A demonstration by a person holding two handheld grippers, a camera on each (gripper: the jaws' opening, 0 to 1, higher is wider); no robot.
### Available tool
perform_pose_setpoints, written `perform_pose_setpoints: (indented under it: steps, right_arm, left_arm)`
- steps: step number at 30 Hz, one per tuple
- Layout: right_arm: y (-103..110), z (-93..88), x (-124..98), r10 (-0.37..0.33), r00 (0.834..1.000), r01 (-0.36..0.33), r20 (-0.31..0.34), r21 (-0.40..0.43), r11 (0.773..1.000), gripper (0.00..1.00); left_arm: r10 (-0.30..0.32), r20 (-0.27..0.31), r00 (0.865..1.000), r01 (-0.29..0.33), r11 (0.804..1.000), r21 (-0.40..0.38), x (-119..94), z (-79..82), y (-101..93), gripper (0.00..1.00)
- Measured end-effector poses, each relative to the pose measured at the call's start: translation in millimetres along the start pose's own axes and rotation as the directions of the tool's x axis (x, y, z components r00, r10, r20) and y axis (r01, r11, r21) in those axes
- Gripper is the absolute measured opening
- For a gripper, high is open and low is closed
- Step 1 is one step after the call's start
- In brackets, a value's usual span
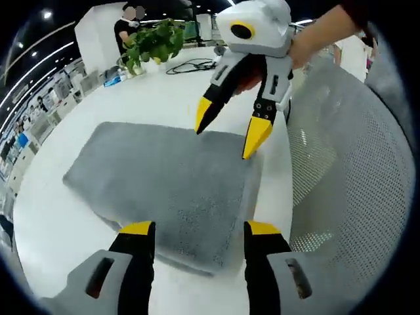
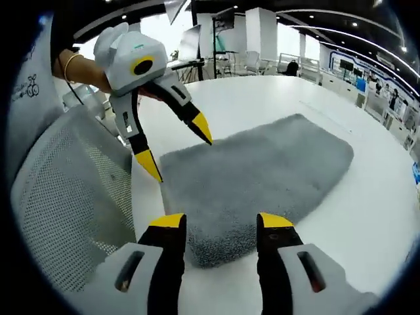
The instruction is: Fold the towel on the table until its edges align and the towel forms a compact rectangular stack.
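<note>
The towel [image 1: 167, 187] lies flat on the white table [image 1: 59, 230], already looking doubled, with a thick rounded edge nearest the chair [image 1: 354, 170]. In the left gripper view the left gripper [image 1: 200, 228] stands at 6 o'clock, jaws apart, straddling the near corner. The right gripper [image 1: 230, 134] comes in from 1 o'clock, jaws also apart, tips just over the far corner on the same side. The right gripper view mirrors this: right gripper [image 2: 220, 222] at 6 o'clock over its corner, left gripper [image 2: 174, 151] at 10 o'clock.

The risk, as I judge it: each jaw pair may pinch only the top layer, so the fold splits and the edges misalign. Uneven lifting could skew the stack, and this edge sits near the table's rim, so a drag toward the chair could slide the towel off.

Whether any tip touches the pile is hard to tell. The layer count is hidden at the edge, and the table's far side blurs into the room.
</note>
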State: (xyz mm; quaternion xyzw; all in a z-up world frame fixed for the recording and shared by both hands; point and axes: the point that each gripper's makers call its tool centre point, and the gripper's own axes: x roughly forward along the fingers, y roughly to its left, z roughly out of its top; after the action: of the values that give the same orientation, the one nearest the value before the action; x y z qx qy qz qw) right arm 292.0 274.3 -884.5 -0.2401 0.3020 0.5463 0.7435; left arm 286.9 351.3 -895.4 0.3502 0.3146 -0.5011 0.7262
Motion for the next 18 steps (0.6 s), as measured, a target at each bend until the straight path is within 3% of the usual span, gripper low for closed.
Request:
perform_pose_setpoints:
  steps: [3, 7, 15, 18]
  right_arm:
    - [10, -2.7, 3, 0.019, 1.000, -0.020, -0.016, -0.047, 0.999, 0.37]
    - [19, -12.9, 9, 0.039, 0.997, -0.046, -0.063, -0.116, 0.992, 0.35]
    - [16, -29.9, 17, 0.003, 0.991, -0.038, -0.135, -0.257, 0.966, 0.33]
    - [13, -27.5, 18, 0.003, 0.993, -0.030, -0.119, -0.224, 0.974, 0.31]
  left_arm:
    - [-0.003, -0.022, 1.000, 0.006, 0.995, 0.098, 1, -0.3, -8.2, 0.44]
    - [-0.018, -0.015, 1.000, 0.020, 0.995, 0.100, 4, 1.4, -15.0, 0.36]
    - [-0.020, -0.024, 0.999, 0.022, 0.995, 0.101, 13, -2.4, -12.8, 0.28]
    - [-0.034, -0.022, 0.999, 0.036, 0.995, 0.094, 13, -1.6, -10.1, 0.26]
